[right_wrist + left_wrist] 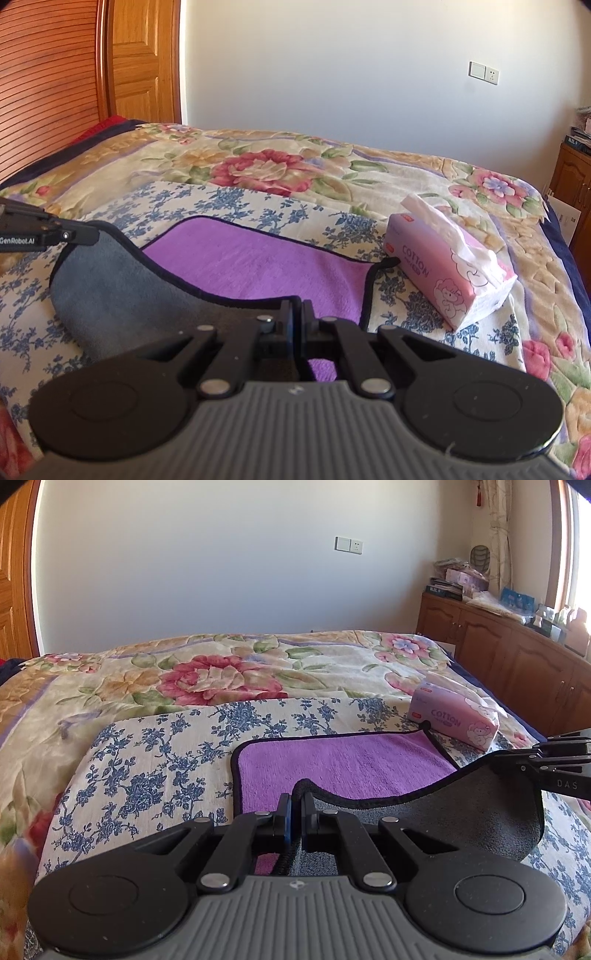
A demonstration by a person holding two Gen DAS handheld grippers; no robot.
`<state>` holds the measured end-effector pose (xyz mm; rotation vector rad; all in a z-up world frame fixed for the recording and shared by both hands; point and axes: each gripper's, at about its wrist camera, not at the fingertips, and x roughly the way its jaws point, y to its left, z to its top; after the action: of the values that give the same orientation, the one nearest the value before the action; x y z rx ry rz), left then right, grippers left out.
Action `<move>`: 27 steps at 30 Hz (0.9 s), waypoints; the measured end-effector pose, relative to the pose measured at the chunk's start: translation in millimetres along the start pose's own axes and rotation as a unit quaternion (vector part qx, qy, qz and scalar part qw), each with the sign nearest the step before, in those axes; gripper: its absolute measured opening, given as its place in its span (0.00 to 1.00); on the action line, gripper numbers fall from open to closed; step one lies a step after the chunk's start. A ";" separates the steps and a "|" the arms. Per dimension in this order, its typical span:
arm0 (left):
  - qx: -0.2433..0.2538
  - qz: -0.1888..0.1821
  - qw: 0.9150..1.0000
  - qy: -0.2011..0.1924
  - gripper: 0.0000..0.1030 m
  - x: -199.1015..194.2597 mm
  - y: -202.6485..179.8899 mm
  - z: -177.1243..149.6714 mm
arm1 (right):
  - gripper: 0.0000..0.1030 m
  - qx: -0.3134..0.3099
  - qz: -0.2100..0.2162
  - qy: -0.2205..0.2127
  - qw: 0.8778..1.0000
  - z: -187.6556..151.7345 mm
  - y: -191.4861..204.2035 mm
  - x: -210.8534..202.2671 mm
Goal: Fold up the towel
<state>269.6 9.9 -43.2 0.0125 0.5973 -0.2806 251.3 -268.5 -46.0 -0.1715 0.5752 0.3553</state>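
Note:
A towel, purple [340,768] on one face and grey on the other with black edging, lies on a blue-flowered cloth [155,760] on the bed. Its near edge is lifted and turned over, so the grey underside [461,812] shows. My left gripper [296,805] is shut on the near left corner of the towel. My right gripper [297,317] is shut on the near right corner; it also shows at the right edge of the left wrist view [532,757]. The towel [251,262] sags between the two grippers. The left gripper shows at the left of the right wrist view [88,234].
A pink pack of cotton tissues [456,720] [447,266] lies on the bed just beyond the towel's far right corner. A floral quilt [221,672] covers the bed. Wooden cabinets [517,657] with clutter stand to the right; a wooden door [144,62] is at the far left.

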 end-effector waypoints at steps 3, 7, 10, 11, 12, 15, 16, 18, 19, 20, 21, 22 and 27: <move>0.002 0.002 1.000 -0.001 0.06 4.1 0.7 3.9 | 0.04 0.000 0.000 -0.002 1.000 2.3 -2.8 3.2; 0.003 0.004 1.000 -0.003 0.05 10.4 2.3 10.0 | 0.04 -0.001 -0.001 -0.003 1.000 4.9 -6.0 8.9; 0.006 0.005 1.000 -0.003 0.06 16.3 1.9 14.5 | 0.04 -0.002 -0.002 -0.005 1.000 5.8 -7.5 12.5; 0.008 0.005 1.000 -0.003 0.06 18.3 1.7 16.1 | 0.04 -0.002 -0.002 -0.005 1.000 6.4 -8.0 13.5; 0.010 0.005 1.000 -0.004 0.06 20.1 1.2 17.5 | 0.04 -0.002 -0.001 -0.006 1.000 7.1 -9.2 14.5; 0.012 0.006 1.000 -0.004 0.06 25.7 0.6 21.2 | 0.04 -0.003 -0.002 -0.009 1.000 10.1 -11.9 17.7; 0.013 0.006 1.000 -0.004 0.05 27.4 0.5 22.4 | 0.04 -0.004 -0.002 -0.010 1.000 11.1 -12.7 18.7; 0.015 0.006 1.000 -0.005 0.05 29.9 0.3 24.4 | 0.04 -0.004 -0.002 -0.013 1.000 13.2 -14.9 20.7; 0.015 0.007 1.000 -0.005 0.05 31.1 0.4 25.6 | 0.04 -0.005 -0.002 -0.015 1.000 14.4 -15.5 21.4; 0.016 0.008 1.000 -0.006 0.06 32.6 0.4 26.8 | 0.04 -0.005 -0.002 -0.017 1.000 15.3 -16.1 22.0; 0.017 0.010 1.000 -0.007 0.06 33.7 0.7 27.9 | 0.04 -0.005 -0.002 -0.018 1.000 16.2 -16.7 22.6; 0.016 0.011 1.000 -0.009 0.05 34.5 1.1 29.0 | 0.04 -0.005 -0.003 -0.020 1.000 17.2 -17.0 23.2; 0.010 0.013 1.000 -0.012 0.06 40.2 3.8 34.1 | 0.04 -0.004 -0.008 -0.025 1.000 17.4 -20.3 25.5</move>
<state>321.2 0.1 -37.6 0.0370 0.5708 -0.2618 287.5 -275.7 -44.6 -0.1744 0.5228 0.3459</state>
